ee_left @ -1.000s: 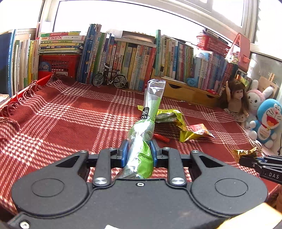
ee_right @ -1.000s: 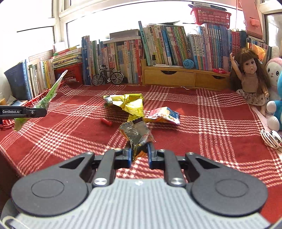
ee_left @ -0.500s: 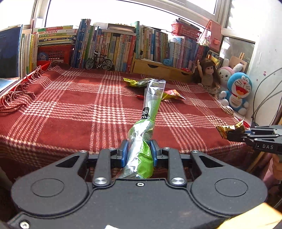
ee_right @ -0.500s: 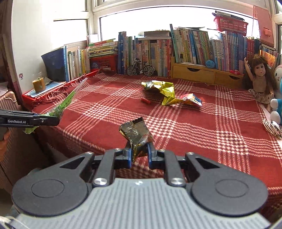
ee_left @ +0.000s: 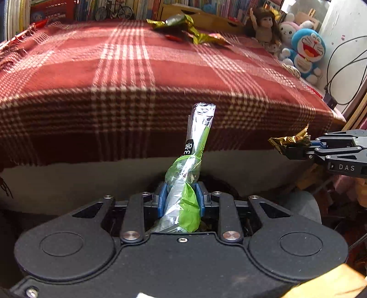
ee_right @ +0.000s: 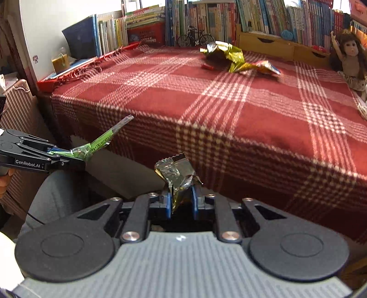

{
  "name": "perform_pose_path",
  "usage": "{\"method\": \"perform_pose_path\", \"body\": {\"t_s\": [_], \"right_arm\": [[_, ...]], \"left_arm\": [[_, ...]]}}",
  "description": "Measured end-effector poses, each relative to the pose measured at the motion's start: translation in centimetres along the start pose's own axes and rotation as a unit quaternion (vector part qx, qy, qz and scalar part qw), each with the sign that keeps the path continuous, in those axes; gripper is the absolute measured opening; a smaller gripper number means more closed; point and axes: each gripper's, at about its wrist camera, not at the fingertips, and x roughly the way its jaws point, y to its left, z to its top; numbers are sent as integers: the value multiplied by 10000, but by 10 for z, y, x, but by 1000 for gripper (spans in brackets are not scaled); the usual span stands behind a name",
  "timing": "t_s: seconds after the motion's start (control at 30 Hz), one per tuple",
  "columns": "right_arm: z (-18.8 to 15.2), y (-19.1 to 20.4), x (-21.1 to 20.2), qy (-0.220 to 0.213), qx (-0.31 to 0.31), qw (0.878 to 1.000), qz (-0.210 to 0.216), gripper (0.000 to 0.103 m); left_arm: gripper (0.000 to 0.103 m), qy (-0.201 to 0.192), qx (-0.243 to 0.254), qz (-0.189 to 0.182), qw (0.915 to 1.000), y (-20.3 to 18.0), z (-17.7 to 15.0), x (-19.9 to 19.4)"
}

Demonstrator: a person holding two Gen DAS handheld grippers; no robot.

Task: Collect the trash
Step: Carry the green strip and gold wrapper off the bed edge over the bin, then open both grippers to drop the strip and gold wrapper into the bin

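Note:
My left gripper (ee_left: 181,197) is shut on a green and clear plastic wrapper (ee_left: 190,174), held below the front edge of the red plaid cloth (ee_left: 128,68). My right gripper (ee_right: 181,199) is shut on a crumpled gold foil wrapper (ee_right: 177,176). In the left wrist view that gold foil wrapper (ee_left: 290,142) shows at the right, pinched in the right gripper (ee_left: 298,149). In the right wrist view the left gripper (ee_right: 68,155) shows at the left with the green wrapper (ee_right: 101,142). More wrappers lie far back on the cloth: a gold one (ee_right: 224,53), a colourful one (ee_right: 266,66) and a small red piece (ee_right: 206,67).
Books (ee_right: 206,20) and a toy bicycle (ee_right: 195,39) line the back. A doll (ee_right: 348,55) and plush toys (ee_left: 307,50) sit at the right. A pale suitcase (ee_right: 20,110) stands left of the bed. Cables (ee_left: 339,75) hang at the right wall.
Both grippers have pulled back and dropped below the bed's front edge, each still holding its wrapper. The views now tilt down toward the draped cloth edge.

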Motion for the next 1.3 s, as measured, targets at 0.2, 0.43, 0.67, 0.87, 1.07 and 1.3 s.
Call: {"method": "perform_pose_path", "body": {"t_s": [0.2,0.43,0.67,0.87,1.07,1.3], "right_arm": [[-24,2,34,522,51,9986,111,22],[-34,0,67,998,90,9948,197,24],[-31,-2,85,1107,193,9932,307,35],[-28,-4,93,1148,258,9925,346,53],[-27,-6,94,1160,283,9921,377,55],[-24,-6,90,1113,265,9928,360,57]], "left_arm": [[25,537,70,-20,9985,-13,-12,39],[26,882,121,32,9960,-19,-10,71],[33,983,224,67,9949,-25,-6,88],[45,1025,290,74,9943,-26,-3,93],[51,1052,339,85,9938,-28,-3,95],[53,1002,343,57,9944,-27,3,89]]}}
